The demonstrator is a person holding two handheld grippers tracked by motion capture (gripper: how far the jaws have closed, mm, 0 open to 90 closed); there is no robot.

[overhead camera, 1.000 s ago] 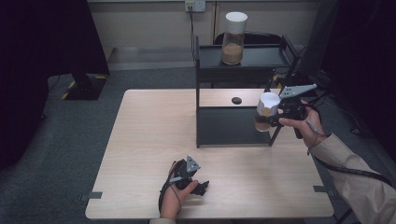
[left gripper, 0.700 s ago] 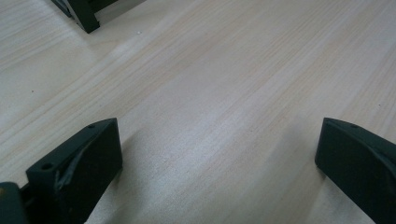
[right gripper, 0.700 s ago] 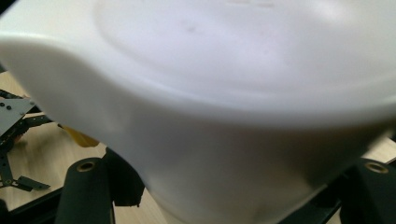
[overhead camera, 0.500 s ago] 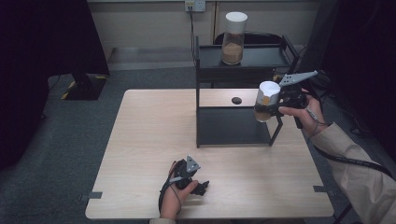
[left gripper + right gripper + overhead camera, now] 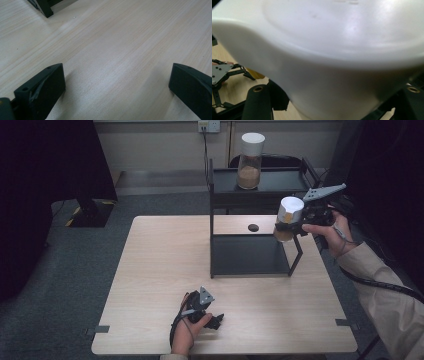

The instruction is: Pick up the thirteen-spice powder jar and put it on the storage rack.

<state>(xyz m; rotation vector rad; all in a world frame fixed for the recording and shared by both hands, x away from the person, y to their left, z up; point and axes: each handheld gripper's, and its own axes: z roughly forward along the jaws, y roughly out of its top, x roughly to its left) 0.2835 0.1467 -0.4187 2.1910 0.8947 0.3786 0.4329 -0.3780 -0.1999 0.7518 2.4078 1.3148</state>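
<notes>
- The right gripper [image 5: 292, 226] is held up in the air at the right end of the black shelf rack [image 5: 260, 200], its jaws closed on the sides of a jar [image 5: 287, 219] with a white lid and brown contents.
- That held jar hangs off the table, beside the rack's right front post, between the upper and lower shelves in height, and it leans slightly.
- In the right gripper view the white lid [image 5: 342, 50] sits very close to the camera, with the jaws at each side of it below.
- A second jar [image 5: 250, 161], also white-lidded and part full of brown stuff, stands upright on the top shelf of the rack.
- The left gripper [image 5: 212, 320] rests low on the wooden table [image 5: 160, 270] near its front edge, held in the person's left hand [image 5: 186, 332].
- In the left gripper view its jaws stand wide apart with bare tabletop between them; they hold nothing.
- A small dark round thing [image 5: 253, 227] lies on the table behind the lower shelf; what it is I cannot tell.
</notes>
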